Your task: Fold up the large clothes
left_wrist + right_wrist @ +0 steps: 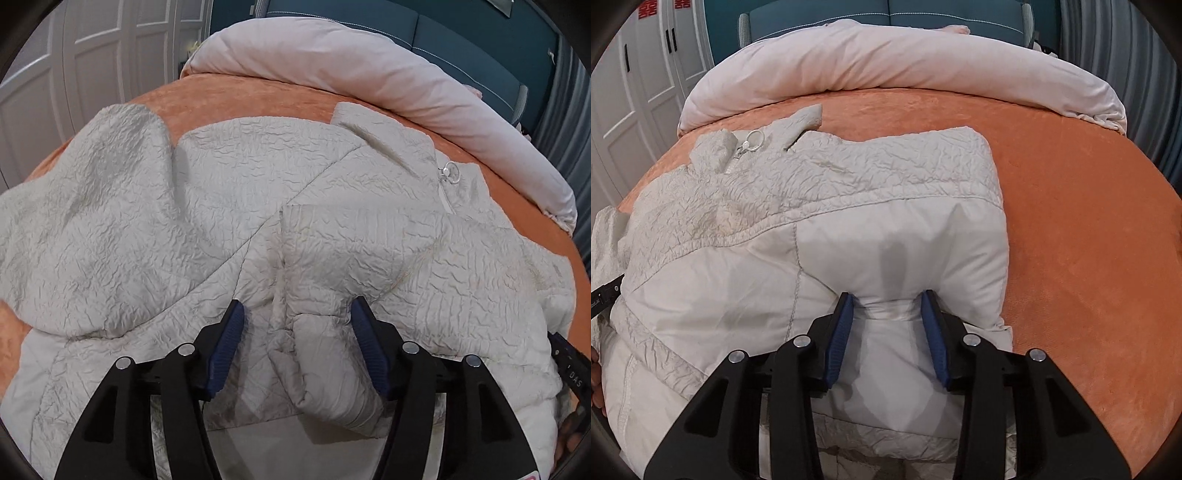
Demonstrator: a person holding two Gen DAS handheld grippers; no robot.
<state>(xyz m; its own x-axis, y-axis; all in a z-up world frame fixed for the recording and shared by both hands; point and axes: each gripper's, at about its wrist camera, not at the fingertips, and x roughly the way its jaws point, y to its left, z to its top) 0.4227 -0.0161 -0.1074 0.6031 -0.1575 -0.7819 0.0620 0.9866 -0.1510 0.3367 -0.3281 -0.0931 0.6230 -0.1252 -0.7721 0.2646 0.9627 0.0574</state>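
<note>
Your left gripper (295, 314) has its blue pads spread, a bunched fold of the jacket (221, 206) lying between them; whether they pinch it you cannot tell. Your right gripper (889, 302) squeezes a puffy fold of the jacket (849, 221) between its pads. The jacket, cream and crinkled, lies spread on the orange bedspread (1089, 221), its ring zipper pull (451, 171) up by the collar. A pale duvet (905, 62) is rolled along the bed's far end. Red characters mark the wardrobe doors (650, 9), unreadable. Letters "DAS" show on a black part (570, 373) at the right edge of your left view.
</note>
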